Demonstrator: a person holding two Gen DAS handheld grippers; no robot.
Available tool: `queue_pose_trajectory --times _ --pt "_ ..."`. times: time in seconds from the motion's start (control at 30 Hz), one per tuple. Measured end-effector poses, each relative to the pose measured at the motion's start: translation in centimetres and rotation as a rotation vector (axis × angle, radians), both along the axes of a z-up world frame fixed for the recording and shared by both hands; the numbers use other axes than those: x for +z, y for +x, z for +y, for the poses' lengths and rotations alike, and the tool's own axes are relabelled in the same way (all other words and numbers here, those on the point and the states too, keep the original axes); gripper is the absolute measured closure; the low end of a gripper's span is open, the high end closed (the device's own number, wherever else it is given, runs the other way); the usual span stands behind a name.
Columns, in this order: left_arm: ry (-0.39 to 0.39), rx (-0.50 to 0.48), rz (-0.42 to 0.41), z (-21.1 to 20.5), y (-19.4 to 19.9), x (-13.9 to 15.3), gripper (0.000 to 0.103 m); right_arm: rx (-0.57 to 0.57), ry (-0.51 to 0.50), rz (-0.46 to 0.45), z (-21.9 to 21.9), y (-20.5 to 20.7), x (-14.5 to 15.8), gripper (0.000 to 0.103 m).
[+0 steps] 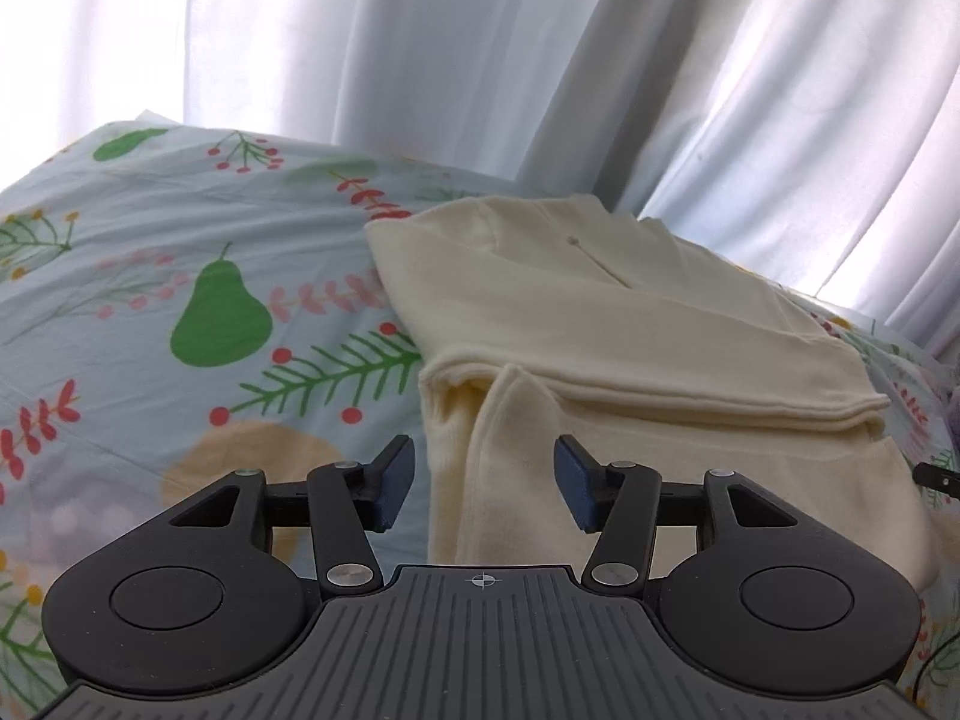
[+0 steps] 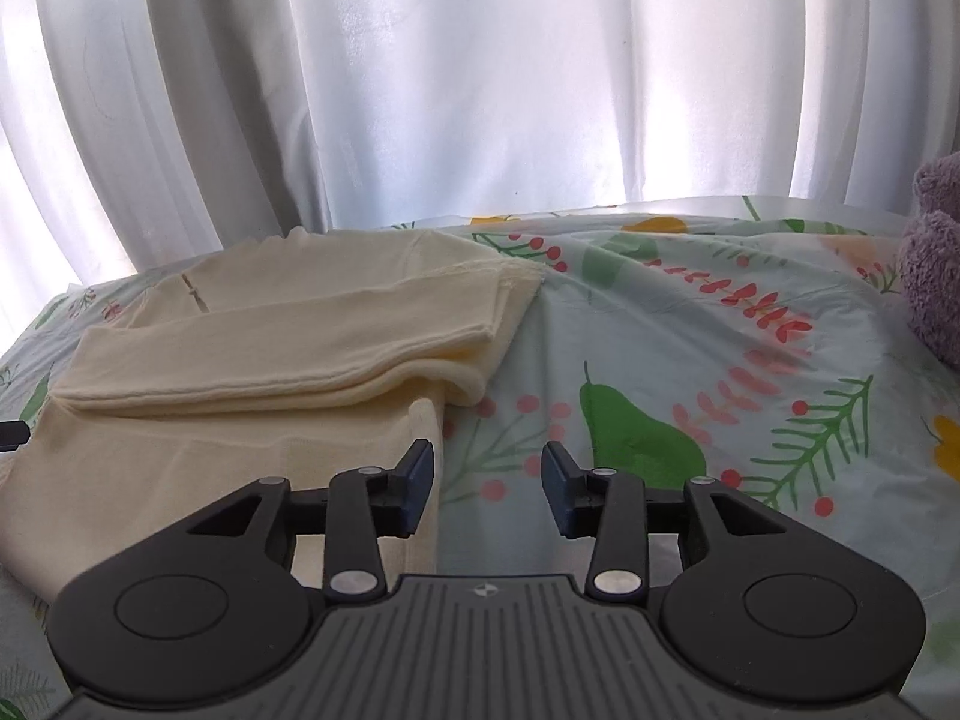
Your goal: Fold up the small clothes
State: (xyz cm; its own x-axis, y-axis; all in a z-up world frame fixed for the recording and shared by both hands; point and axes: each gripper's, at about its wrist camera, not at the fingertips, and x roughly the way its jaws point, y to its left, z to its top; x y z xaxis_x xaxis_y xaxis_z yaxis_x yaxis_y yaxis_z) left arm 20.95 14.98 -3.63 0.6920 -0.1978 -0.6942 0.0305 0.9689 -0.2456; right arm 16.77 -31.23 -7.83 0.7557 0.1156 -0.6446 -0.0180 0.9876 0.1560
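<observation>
This looks like a bedroom in a home. Under the fingers lies a soft bed sheet (image 1: pixel 180 228) with green pears and red berries on it. Past the fingers hangs a long white curtain (image 2: pixel 480 90) (light shines through it). A fuzzy purple thing (image 2: pixel 936 264) sits far right.

No words, labels or numbers can be read anywhere here, on cloth, bedsheet or curtain.
</observation>
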Motion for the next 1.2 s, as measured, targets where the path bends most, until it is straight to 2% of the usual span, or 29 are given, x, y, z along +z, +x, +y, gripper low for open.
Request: queue_pose_trajectory --times 0.07,0.23,0.33,0.4,0.43,0.5,0.63,0.73,0.83,0.93,1.0,1.07,1.2 --pt "-0.014 -0.023 -0.001 -0.5 0.6 -0.3 0.047 0.003 0.007 0.010 0.2 0.3 -0.5 0.064" --pt "-0.025 -0.062 -0.013 -1.6 1.6 -0.5 0.058 0.023 0.013 0.026 1.4 1.4 -1.1 0.064" --pt "-0.017 -0.097 -0.006 -2.0 1.8 -0.5 0.077 0.044 -0.001 0.032 1.8 2.1 -1.2 0.065" --pt "-0.009 -0.102 0.000 -2.0 1.9 -0.7 0.087 0.061 0.009 0.039 2.0 2.4 -1.3 0.073" --pt "-0.006 -0.103 0.007 -2.1 2.0 -0.9 0.089 0.072 0.013 0.046 2.1 2.6 -1.4 0.076" --pt "0.011 -0.098 0.020 -2.1 2.1 -1.1 0.092 0.098 0.008 0.059 2.5 2.8 -1.6 0.093" --pt "0.026 -0.106 -0.002 -2.2 1.4 -0.1 0.094 0.125 -0.043 0.040 3.3 2.3 -1.0 0.097" --pt "-0.011 -0.137 -0.043 -2.0 0.1 2.4 0.094 0.144 -0.042 -0.013 3.5 0.9 1.4 0.097" --pt "-0.064 -0.155 -0.123 -1.5 -0.6 6.3 0.094 0.183 0.004 -0.098 3.3 -0.3 5.1 0.097" --pt "-0.022 -0.123 -0.235 -1.2 1.0 8.9 0.094 0.177 0.022 -0.184 3.0 0.8 7.9 0.097" --pt "0.010 -0.072 -0.242 -1.0 3.5 8.9 0.094 0.145 0.001 -0.204 3.1 2.7 8.2 0.097" --pt "0.019 -0.042 -0.204 -1.1 6.2 7.6 0.093 0.109 -0.019 -0.185 3.4 5.8 7.1 0.097" --pt "0.063 -0.026 -0.073 -1.9 10.0 3.0 0.092 0.088 -0.014 -0.087 3.8 10.6 3.1 0.096"
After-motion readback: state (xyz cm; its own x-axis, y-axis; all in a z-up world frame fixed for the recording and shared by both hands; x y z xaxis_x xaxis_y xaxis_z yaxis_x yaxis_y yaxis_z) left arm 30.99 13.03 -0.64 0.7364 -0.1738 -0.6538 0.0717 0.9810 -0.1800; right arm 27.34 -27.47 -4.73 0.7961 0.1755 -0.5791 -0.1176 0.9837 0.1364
